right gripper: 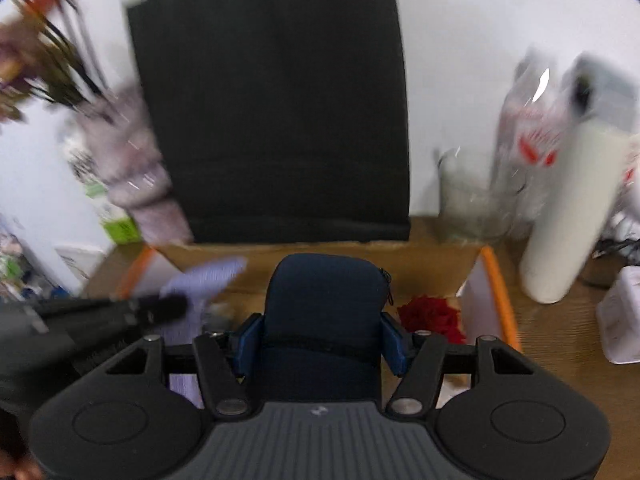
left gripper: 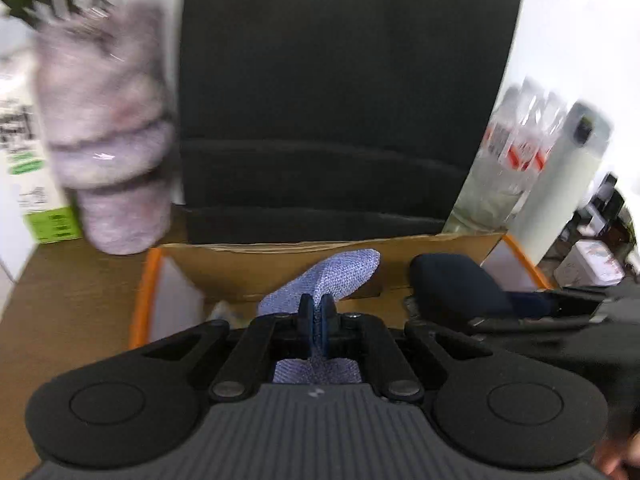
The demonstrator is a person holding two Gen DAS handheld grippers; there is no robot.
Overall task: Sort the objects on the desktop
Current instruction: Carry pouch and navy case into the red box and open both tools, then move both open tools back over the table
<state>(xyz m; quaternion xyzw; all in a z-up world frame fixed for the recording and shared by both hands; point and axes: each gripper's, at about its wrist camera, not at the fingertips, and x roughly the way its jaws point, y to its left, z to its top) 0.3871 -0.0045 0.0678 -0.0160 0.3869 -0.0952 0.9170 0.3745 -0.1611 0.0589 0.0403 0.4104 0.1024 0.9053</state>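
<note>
You're carrying two things over the cardboard box [left gripper: 288,268] w/ the orange-edged flaps. On the left, your left gripper [left gripper: 317,322] is pinching a lavender knit cloth [left gripper: 328,280], jaws nearly together w/ fabric between them; most of it is flopping forward past the tips, so it could snag the box's back wall or slide out if you're swinging fast. On the right, your right gripper [right gripper: 320,340] is clamping a navy zip pouch [right gripper: 324,300] by its sides, upright above the box interior, near a red crumpled item [right gripper: 430,316] lying inside. Both views are blurring, and the grippers are close together, so they could collide.
</note>
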